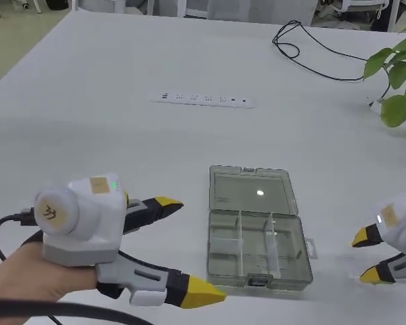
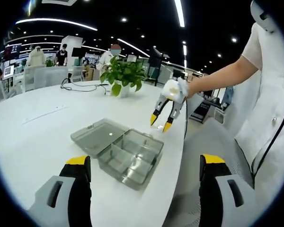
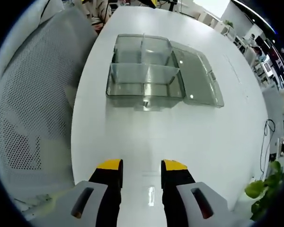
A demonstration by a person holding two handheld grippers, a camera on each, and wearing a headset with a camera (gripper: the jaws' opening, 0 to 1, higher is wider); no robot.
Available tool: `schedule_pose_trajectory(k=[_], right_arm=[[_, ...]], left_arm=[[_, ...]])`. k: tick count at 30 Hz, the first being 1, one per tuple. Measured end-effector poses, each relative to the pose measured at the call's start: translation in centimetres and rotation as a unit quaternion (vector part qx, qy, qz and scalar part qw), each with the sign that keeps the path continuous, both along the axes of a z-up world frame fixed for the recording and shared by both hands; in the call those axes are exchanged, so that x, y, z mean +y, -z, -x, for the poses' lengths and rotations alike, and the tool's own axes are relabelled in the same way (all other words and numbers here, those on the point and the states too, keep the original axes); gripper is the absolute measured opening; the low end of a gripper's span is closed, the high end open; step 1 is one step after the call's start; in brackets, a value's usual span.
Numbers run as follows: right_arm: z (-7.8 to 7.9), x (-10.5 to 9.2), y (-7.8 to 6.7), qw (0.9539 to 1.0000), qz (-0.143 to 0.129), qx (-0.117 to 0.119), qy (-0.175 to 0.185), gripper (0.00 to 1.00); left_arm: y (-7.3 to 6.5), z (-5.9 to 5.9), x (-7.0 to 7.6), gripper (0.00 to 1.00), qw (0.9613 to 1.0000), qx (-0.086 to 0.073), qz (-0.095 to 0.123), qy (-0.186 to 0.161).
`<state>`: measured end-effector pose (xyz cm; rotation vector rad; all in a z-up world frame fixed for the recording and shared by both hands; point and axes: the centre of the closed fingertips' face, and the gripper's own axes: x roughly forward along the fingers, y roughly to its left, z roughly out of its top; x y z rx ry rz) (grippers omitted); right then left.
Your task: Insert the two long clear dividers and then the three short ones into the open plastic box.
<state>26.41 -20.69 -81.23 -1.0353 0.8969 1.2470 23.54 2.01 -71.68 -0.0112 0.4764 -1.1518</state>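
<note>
The open plastic box (image 1: 284, 276) is seen lying on the white worktop (image 1: 122, 135) near its front edge, with its lid (image 1: 252, 189) folded flat behind it. In the head view, clear dividers (image 1: 271, 247) are seen standing inside the box and splitting it into compartments, though their number cannot be told for certain. The left gripper (image 1: 186, 247) is held low to the left of the box with its jaws spread wide and nothing between them. The right gripper (image 1: 367, 256) is held at the right edge, near the box but apart from it, with its jaws parted and empty. A power strip (image 1: 203, 99), a black cable (image 1: 311, 57) and a potted plant (image 1: 398, 81) are shown farther back in the head view. In the left gripper view, the right gripper is seen from the front above the far side of the box, at the end of a person's bare arm (image 2: 217, 75). In the right gripper view, a mesh chair (image 3: 33, 104) is seen beside the worktop edge, and the box is seen ahead of the jaws.
</note>
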Motion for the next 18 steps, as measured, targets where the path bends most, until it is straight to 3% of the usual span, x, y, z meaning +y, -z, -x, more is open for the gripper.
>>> schedule_pose_trajectory(k=[5, 12, 15, 18], right_arm=[[0.0, 1.7, -2.8, 0.9995, -0.013, -0.030, -0.007, 0.33], [0.5, 5.1, -7.1, 0.9972, -0.039, -0.062, -0.015, 0.33], [0.6, 6.2, -8.4, 0.9961, -0.049, -0.072, -0.014, 0.33], [0.6, 7.4, -9.8, 0.9946, -0.060, -0.083, -0.014, 0.33]], left_arm=[[-0.9, -0.6, -0.9, 0.97, 0.9999, -0.001, 0.012, -0.001], [-2.3, -1.4, -2.4, 0.94, 0.9991, 0.012, 0.038, -0.010], [-2.6, -1.9, -2.9, 0.91, 0.9986, 0.021, 0.043, -0.022], [-3.5, -2.2, -3.9, 0.87, 0.9956, 0.043, 0.074, -0.037]])
